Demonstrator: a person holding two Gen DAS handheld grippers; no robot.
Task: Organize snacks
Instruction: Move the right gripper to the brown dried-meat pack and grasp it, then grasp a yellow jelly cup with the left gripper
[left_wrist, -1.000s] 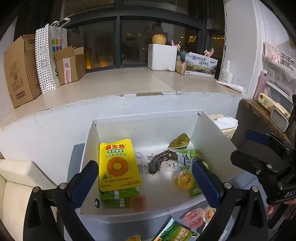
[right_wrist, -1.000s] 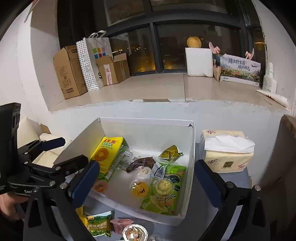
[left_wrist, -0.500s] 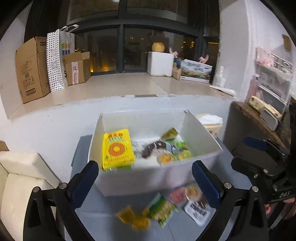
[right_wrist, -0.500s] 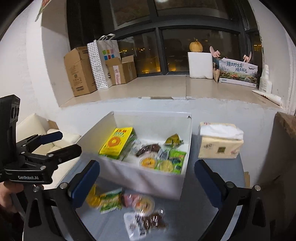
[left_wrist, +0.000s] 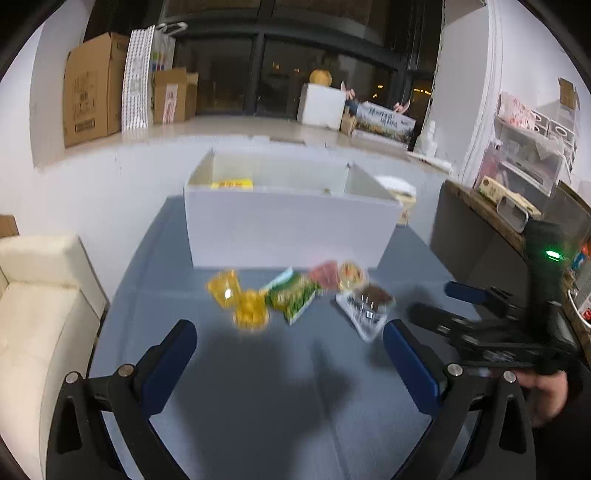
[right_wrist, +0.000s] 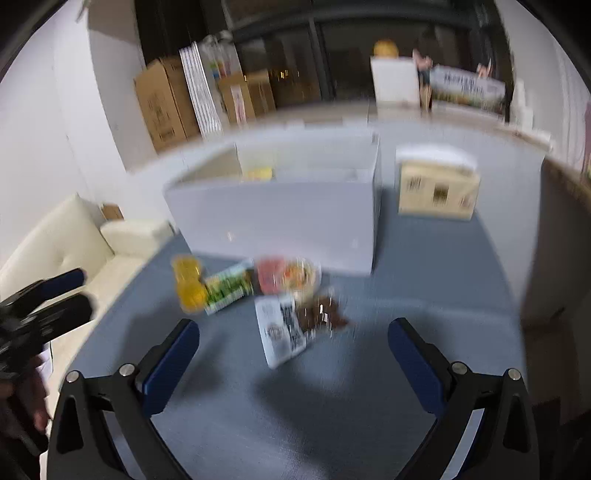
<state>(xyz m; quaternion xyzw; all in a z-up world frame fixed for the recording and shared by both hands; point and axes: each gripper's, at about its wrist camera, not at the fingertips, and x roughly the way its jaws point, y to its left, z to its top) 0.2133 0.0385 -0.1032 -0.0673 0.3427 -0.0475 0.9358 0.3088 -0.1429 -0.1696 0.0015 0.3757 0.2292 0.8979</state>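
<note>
You hold both the left gripper (left_wrist: 290, 356) and right gripper (right_wrist: 293, 356) spread wide and empty, ready for the loose snack packets (left_wrist: 295, 297) at twelve o'clock before the white rectangular box (left_wrist: 288, 229).

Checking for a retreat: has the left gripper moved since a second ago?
Yes. The left gripper has pulled back from the white box, which now looks farther off.

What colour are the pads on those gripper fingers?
Dark blue pads on black arms, sharpest in the left wrist view.
</note>
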